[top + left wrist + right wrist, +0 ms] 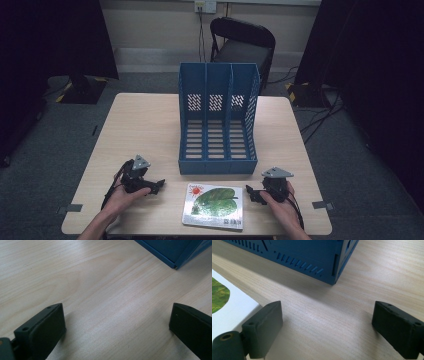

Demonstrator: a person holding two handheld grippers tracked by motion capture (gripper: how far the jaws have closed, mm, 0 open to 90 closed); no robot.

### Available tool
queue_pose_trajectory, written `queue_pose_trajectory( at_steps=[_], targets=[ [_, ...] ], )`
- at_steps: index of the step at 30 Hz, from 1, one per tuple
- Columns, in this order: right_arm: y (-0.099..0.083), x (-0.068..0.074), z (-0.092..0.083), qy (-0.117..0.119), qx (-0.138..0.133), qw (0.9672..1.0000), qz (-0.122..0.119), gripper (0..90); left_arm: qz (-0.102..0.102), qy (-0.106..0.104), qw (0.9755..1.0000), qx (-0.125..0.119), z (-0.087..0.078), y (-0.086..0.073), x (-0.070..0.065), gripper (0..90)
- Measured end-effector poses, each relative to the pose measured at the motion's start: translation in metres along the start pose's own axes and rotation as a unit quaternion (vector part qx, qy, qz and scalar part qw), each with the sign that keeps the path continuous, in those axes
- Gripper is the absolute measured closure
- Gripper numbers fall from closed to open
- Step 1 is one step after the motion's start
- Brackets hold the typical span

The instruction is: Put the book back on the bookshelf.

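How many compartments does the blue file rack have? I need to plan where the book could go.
3: left, middle and right, side by side in the blue file rack at the table's centre; all look empty.

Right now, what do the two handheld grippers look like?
Left gripper and right gripper are both matte black, each topped by a grey three-cornered plate, with a black cable trailing back. Jaws are blocky black pads with small screw holes.

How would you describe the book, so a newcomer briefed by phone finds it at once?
On the wooden table, look in front of the blue file rack, at the near edge. The book lies flat there between both grippers, the only white thing, with a green leaf and a red sun.
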State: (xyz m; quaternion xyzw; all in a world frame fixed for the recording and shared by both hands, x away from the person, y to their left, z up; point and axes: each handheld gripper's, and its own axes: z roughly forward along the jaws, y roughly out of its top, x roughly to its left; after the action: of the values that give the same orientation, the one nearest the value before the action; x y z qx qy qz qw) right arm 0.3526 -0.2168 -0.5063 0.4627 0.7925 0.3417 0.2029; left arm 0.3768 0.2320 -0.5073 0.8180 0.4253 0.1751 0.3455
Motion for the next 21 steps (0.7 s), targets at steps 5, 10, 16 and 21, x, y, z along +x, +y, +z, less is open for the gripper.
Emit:
queue_pose_trajectory(
  at_steps=[5,10,16,21],
  targets=[
    [0.0,0.0,0.0,-0.001,0.0,1.0,0.002,9.0,0.012,-0.009,0.9999,-0.001,-0.002,0.001,-0.001,5.6],
    [0.0,0.0,0.0,-0.002,-0.001,1.0,0.005,9.4,0.016,-0.013,0.9998,0.001,-0.005,0.002,-0.003,13.4],
    [0.002,-0.002,-0.005,0.015,0.002,0.9994,0.031,14.6,0.03,-0.023,0.9992,0.008,-0.01,0.004,-0.01,20.4],
    [0.006,0.006,-0.018,0.01,-0.035,0.9992,0.018,15.7,0.019,-0.064,0.9978,-0.003,-0.015,0.009,-0.022,20.5]
  ],
)
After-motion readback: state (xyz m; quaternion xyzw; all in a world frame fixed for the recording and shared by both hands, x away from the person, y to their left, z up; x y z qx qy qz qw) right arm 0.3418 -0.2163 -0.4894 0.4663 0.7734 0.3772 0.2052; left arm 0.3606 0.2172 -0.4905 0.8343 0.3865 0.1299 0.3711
